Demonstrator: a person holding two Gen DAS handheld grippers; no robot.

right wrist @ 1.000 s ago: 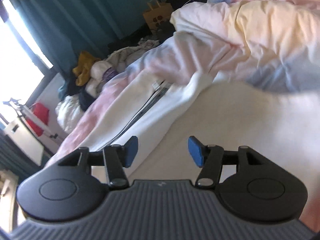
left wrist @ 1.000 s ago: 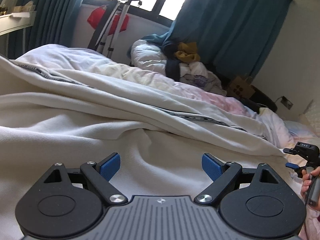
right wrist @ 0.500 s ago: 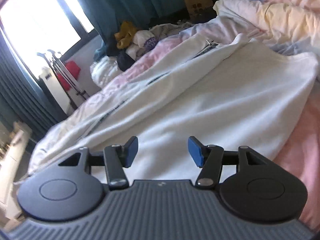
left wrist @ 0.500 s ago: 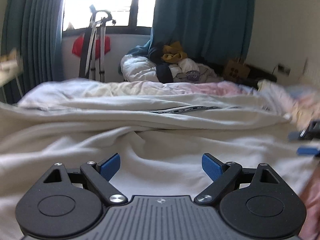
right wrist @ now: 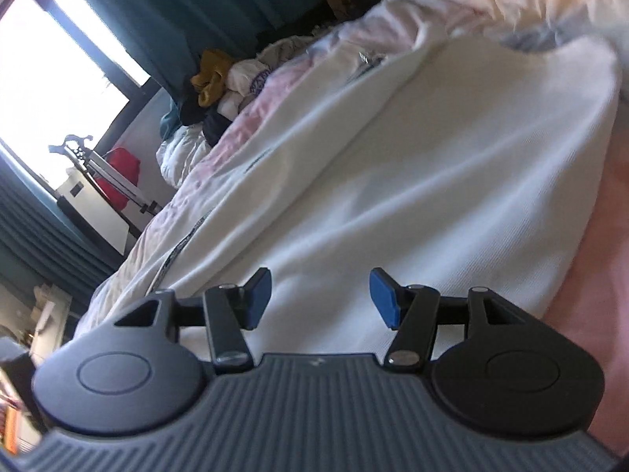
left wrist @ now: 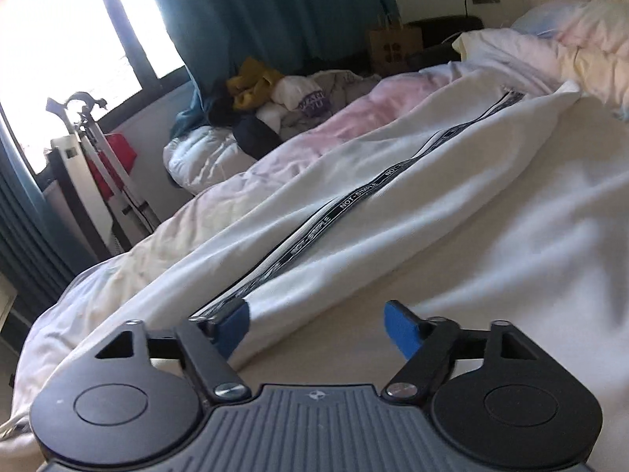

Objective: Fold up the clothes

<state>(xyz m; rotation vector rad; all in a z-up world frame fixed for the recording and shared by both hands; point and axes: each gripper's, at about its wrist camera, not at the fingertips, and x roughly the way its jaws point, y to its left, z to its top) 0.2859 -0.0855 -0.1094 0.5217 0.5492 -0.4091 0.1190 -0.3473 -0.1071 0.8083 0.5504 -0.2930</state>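
Note:
A white garment (left wrist: 452,212) with a black lettered side stripe (left wrist: 354,200) lies spread over the bed. It also fills the right wrist view (right wrist: 412,181). My left gripper (left wrist: 316,328) is open and empty, just above the garment near the stripe's lower end. My right gripper (right wrist: 320,299) is open and empty, low over the garment's plain white part near its edge.
A pastel pink and yellow duvet (left wrist: 550,51) lies bunched beyond the garment. A heap of clothes (left wrist: 275,98) sits at the bed's far end. Teal curtains (left wrist: 255,11), a window and a metal stand (left wrist: 102,149) are behind. Pink bedsheet (right wrist: 589,259) shows at the right.
Both views have swung and tilted; the left gripper now sits close to the black stripe. Both grippers stay open and empty. The garment lies as before.

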